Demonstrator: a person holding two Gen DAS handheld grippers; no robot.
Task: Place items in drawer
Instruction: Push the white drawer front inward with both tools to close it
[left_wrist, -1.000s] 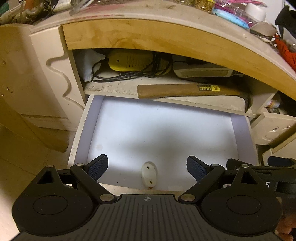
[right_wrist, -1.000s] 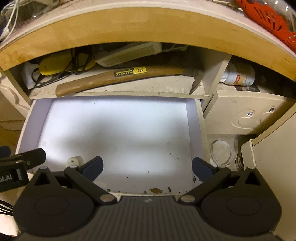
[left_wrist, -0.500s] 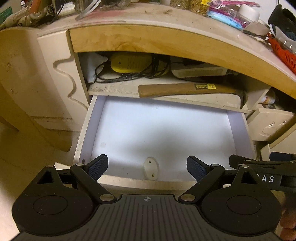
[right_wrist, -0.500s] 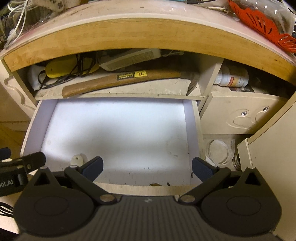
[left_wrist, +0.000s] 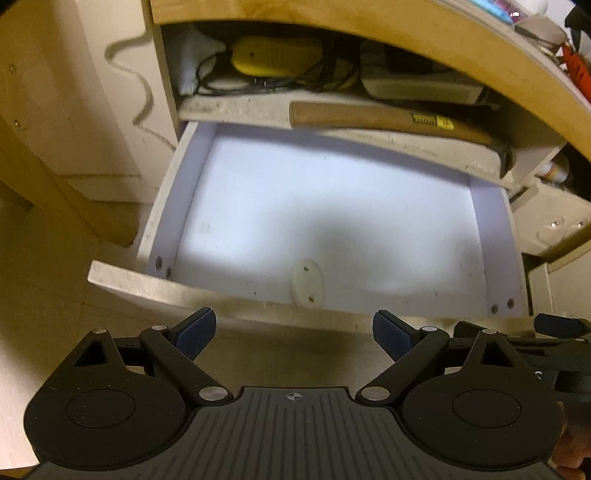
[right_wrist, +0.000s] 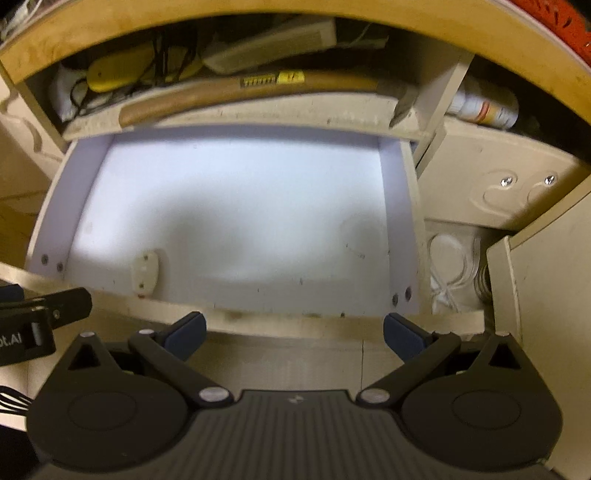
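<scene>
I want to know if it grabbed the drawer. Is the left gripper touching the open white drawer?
Apart. In the left wrist view, the left gripper hangs open before the white drawer, with floor showing between its pads and the front edge.

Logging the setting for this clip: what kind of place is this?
Probably a home desk or workbench used for storage: an open, bare drawer, a wooden-handled hammer on the shelf above, and a yellow device with tangled black cables.

Cream-painted desk unit (left_wrist: 110, 110) with carved wavy groove on its side panel. Curved pale wood desktop edge (right_wrist: 258, 22) overhangs an open shelf (right_wrist: 258, 110), dusty and chipped. Angled wooden brace (left_wrist: 55, 192) at lower left. Warm dim yellow light throughout; floor (left_wrist: 44, 295) beige. Both views motion-blurred.
</scene>
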